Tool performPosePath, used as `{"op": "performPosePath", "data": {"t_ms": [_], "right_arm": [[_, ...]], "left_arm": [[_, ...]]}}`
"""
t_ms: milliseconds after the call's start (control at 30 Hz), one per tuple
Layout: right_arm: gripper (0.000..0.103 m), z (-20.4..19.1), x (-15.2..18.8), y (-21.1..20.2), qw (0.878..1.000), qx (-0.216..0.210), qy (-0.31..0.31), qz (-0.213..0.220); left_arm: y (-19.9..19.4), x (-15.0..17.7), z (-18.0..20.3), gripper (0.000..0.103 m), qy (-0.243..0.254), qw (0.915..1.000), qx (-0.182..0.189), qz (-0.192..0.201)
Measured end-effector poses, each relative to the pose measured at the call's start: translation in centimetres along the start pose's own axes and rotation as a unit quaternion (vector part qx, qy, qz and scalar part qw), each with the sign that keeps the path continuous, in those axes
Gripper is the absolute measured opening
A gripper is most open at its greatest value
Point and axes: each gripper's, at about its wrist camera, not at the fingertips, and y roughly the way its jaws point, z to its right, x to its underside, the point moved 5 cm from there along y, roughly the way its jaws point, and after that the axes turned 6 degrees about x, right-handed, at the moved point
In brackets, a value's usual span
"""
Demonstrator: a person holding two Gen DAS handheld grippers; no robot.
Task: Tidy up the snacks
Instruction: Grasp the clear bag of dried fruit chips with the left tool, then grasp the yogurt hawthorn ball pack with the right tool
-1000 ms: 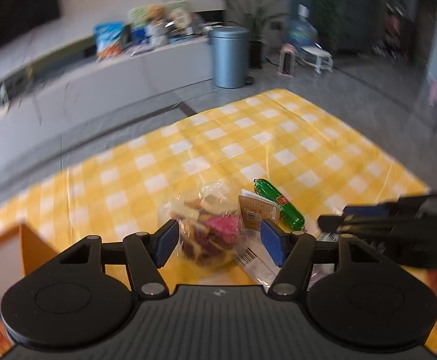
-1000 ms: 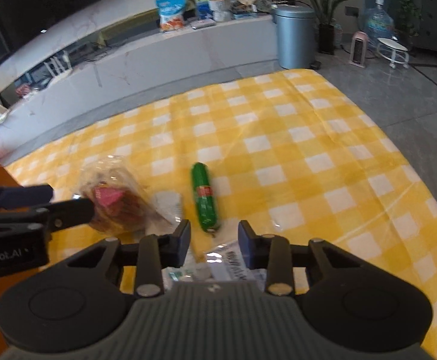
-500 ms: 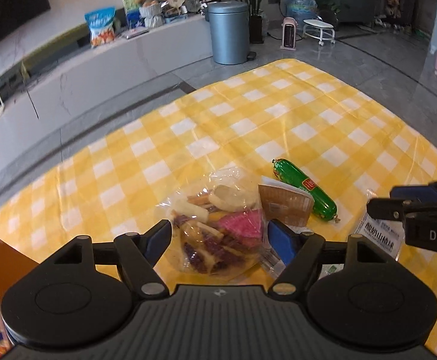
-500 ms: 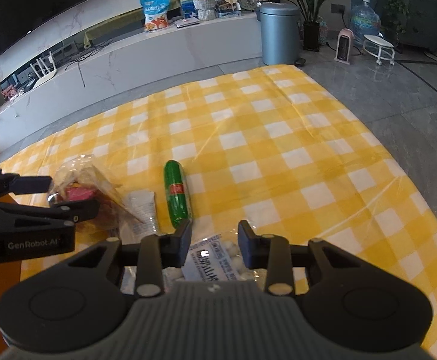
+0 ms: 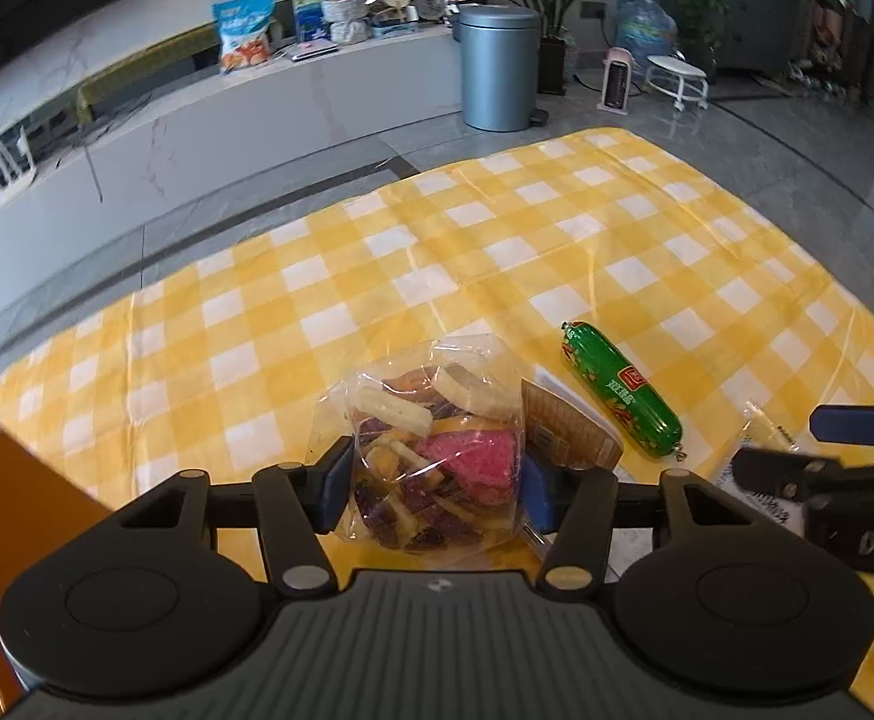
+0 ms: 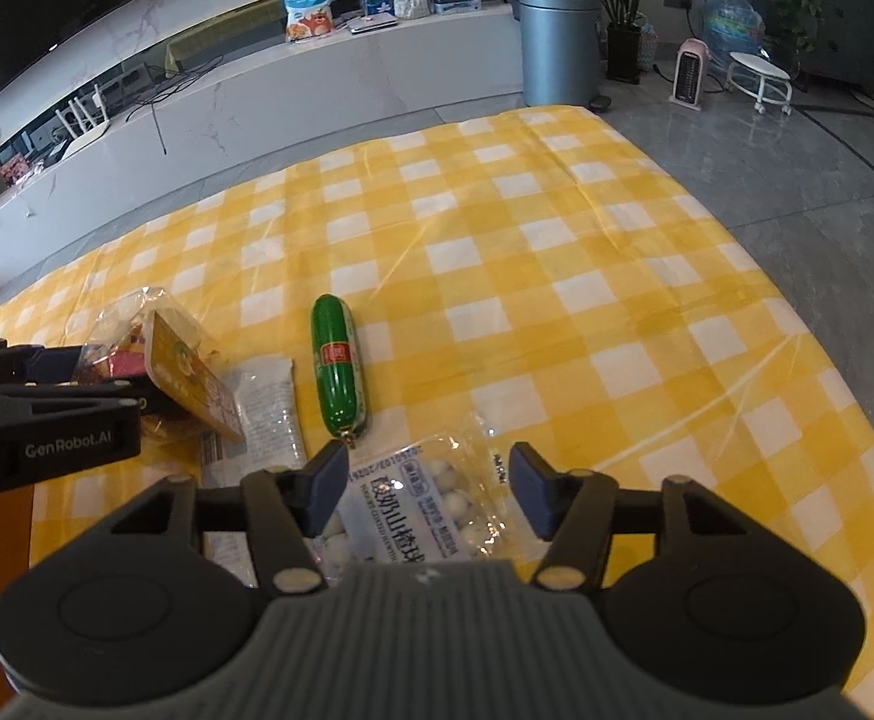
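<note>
A clear bag of mixed dried fruit chips (image 5: pixel 437 450) lies on the yellow checked cloth (image 5: pixel 496 252). My left gripper (image 5: pixel 431 489) is open, its pads on either side of the bag and touching its film. A green sausage stick (image 5: pixel 619 390) lies to the right; it also shows in the right wrist view (image 6: pixel 338 366). My right gripper (image 6: pixel 428 489) is open with its fingers astride a clear packet of white balls (image 6: pixel 419 516). A clear packet with a brown card label (image 6: pixel 188 372) leans on the chip bag, over a white flat packet (image 6: pixel 269 408).
An orange box (image 5: pixel 17 510) stands at the left edge of the cloth. Beyond the cloth are a grey floor, a white low counter (image 6: pixel 317 72) with snack bags and a grey bin (image 6: pixel 556 42). The far and right parts of the cloth carry nothing.
My left gripper has moved forward so the chip bag now sits between its pads. My right gripper has opened wider and moved over the packet of white balls.
</note>
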Motion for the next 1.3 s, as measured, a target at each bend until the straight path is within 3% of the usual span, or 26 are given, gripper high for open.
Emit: {"op": "performPosePath", "data": {"t_ms": [67, 167, 333, 467, 633, 700, 1067, 1300], "right_arm": [[0.07, -0.3, 0.2, -0.2, 1.0, 0.006, -0.015, 0.005], [0.07, -0.4, 0.3, -0.5, 1.0, 0.019, -0.021, 0.007], [0.076, -0.3, 0.8, -0.5, 0.999, 0.022, 0.032, -0.026], [0.077, -1.5, 1.3, 0.3, 0.996, 0.089, 0.012, -0.022], [0.084, -2.6, 1.6, 1.0, 0.994, 0.108, -0.013, -0.011], [0.084, -2.6, 1.8, 0.8, 0.994, 0.11, -0.027, -0.005], [0.083, 0.8, 4.4, -0.6, 0.994, 0.082, 0.011, -0.07], [0.076, 2.0, 5.2, -2.4, 0.992, 0.104, 0.028, -0.057]], "left_arm": [[-0.8, 0.3, -0.1, 0.063, -0.014, 0.9999, 0.002, 0.004], [-2.5, 0.5, 0.1, 0.063, -0.022, 0.9996, 0.005, 0.018], [-5.1, 1.5, -0.1, 0.063, -0.052, 0.9982, -0.007, 0.028], [-5.9, 2.9, -0.9, 0.063, -0.08, 0.9965, -0.015, 0.023], [-6.4, 3.9, -1.1, 0.063, -0.11, 0.9938, -0.003, 0.017], [-6.5, 4.2, -0.7, 0.063, -0.107, 0.9941, 0.001, 0.016], [-7.2, 5.7, 0.0, 0.063, -0.111, 0.9938, 0.011, 0.004], [-7.1, 6.4, -0.6, 0.063, -0.127, 0.9918, 0.016, 0.002]]}}
